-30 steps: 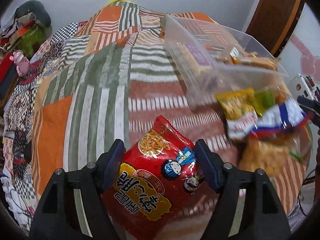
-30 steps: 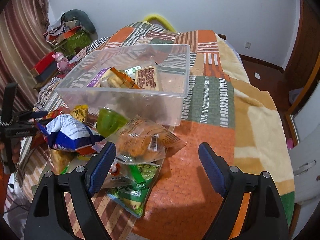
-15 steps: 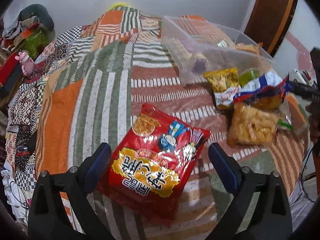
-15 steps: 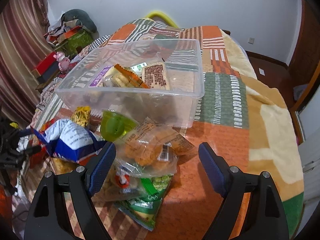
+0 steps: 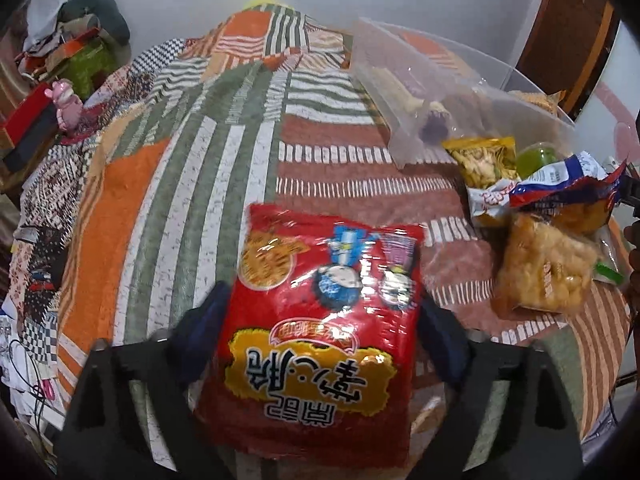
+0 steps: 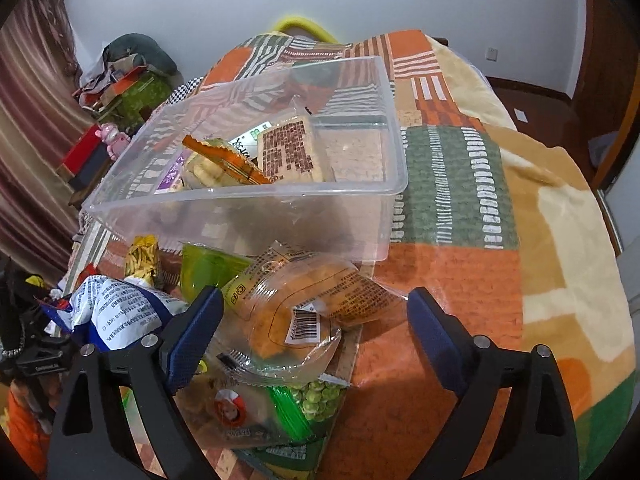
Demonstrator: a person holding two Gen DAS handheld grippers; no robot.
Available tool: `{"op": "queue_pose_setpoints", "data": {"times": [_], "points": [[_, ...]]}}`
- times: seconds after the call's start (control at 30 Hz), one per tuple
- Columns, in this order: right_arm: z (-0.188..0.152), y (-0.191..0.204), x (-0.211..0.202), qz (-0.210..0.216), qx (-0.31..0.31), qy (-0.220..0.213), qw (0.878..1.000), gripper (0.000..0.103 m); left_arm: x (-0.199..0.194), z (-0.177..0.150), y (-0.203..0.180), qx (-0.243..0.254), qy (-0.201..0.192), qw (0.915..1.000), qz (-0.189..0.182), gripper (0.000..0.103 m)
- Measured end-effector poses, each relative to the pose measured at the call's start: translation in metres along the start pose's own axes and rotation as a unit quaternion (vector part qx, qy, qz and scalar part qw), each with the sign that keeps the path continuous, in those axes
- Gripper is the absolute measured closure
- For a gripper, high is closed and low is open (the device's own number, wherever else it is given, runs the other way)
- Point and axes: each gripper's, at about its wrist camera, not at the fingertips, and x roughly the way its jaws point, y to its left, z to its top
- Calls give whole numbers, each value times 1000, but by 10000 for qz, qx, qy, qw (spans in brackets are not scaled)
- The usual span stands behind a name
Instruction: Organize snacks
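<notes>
Left gripper (image 5: 320, 332) frame: I see two matte black angular arms, blurred.
Left pads (image 5: 208, 322): dark blue, ribbed.
Left screws: one small silver head on each arm, hard for me to make out.
Right gripper (image 6: 314, 326) frame: black arms with triangular cut-outs.
Right pads (image 6: 192, 336): I see blue, finely ribbed, slanted pads.
Right screws: I count two round silver heads per arm.

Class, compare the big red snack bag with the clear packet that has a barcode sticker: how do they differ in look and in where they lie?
The red snack bag is opaque, with yellow lettering and cartoon figures; the clear packet shows its orange contents. The red snack bag lies alone on the blanket; the clear packet rests atop a snack pile, over a green pea bag. Each lies between a tool's fingers, and both are sealed.
</notes>
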Motion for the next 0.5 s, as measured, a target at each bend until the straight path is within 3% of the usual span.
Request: {"op": "queue_pose_setpoints", "data": {"times": [0.07,0.3,0.4,0.5], "points": [[0,0,-1,8,0,-7,10000,12,-4,0,0,-17,-51,10000,-50,36],[2,2,4,10,-151,44,9999,16,-16,3,0,-220,-213,9994,-148,36],[4,4,9,28,-305,173,9994,5,-24,5,-3,-229,-294,9991,-193,36],[5,5,12,-25,-331,218,9992,3,-34,7,-7,-183,-406,9988,-195,36]]}}
